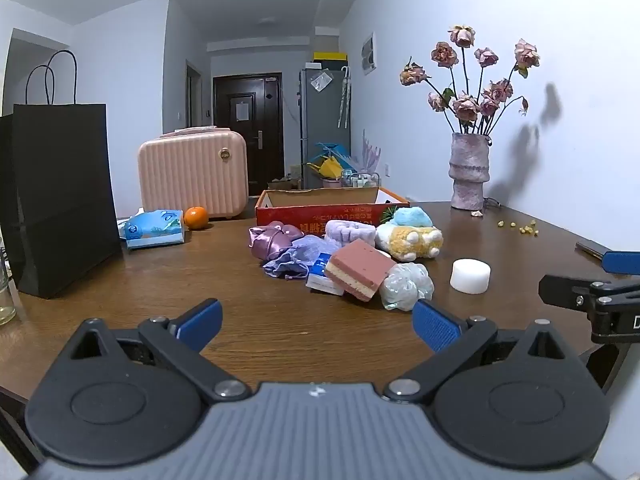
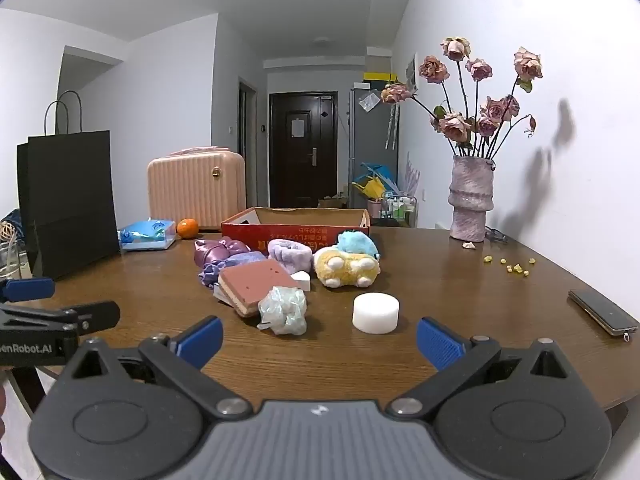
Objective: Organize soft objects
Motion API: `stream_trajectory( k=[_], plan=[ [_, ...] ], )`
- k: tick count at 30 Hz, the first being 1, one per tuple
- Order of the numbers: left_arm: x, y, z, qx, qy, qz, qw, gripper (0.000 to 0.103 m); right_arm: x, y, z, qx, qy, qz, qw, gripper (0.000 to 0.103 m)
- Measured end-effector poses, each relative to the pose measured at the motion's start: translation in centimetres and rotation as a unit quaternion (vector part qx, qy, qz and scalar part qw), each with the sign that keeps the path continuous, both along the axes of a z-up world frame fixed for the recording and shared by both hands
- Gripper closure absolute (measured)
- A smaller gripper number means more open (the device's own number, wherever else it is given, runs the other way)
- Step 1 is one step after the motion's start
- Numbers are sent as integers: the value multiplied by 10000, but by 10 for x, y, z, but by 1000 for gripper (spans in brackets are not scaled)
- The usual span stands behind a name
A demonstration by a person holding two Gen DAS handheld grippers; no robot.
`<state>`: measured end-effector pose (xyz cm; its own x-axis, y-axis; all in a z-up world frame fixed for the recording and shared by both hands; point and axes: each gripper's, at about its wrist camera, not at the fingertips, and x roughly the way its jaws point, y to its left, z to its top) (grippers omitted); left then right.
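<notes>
Both grippers hang low over the near edge of the brown wooden table (image 1: 248,280), side by side and empty; the left gripper (image 1: 316,324) has its blue fingers spread wide with nothing between them, and the right gripper (image 2: 318,340) is splayed just as far, holding nothing either. The soft things sit in a loose heap ahead of both, near the middle of the table, in front of a shallow red cardboard box (image 2: 296,230); closest to the grippers is a pale mesh bath puff (image 2: 283,310), touching a pink layered sponge block (image 2: 256,286) that leans on a small blue-and-white packet (image 1: 323,276); behind them lie a purple satin scrunchie (image 1: 272,240), a lilac drawstring pouch (image 1: 298,258), a lavender fluffy headband (image 1: 350,232) and a yellow-and-blue plush toy (image 2: 348,262). A white round sponge (image 2: 376,313) stands apart from the heap, straight ahead of the right gripper's fingers and off to the right of the left one's. Farther off are a black paper bag (image 1: 60,196), a pink case (image 1: 192,172), an orange (image 1: 196,217), a tissue pack (image 1: 154,229), a vase of dried roses (image 2: 471,196) and a phone (image 2: 602,312).
</notes>
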<state>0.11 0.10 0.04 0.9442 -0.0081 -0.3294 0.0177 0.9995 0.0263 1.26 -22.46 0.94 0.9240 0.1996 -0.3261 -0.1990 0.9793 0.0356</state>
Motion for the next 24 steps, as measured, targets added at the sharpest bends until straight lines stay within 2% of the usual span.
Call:
stream_trajectory(
  k=[24],
  plan=[
    [1,0,-3,-3,-52,-7,10000,0,0,-2,-2,-26,-8,-9,10000,0]
  ],
)
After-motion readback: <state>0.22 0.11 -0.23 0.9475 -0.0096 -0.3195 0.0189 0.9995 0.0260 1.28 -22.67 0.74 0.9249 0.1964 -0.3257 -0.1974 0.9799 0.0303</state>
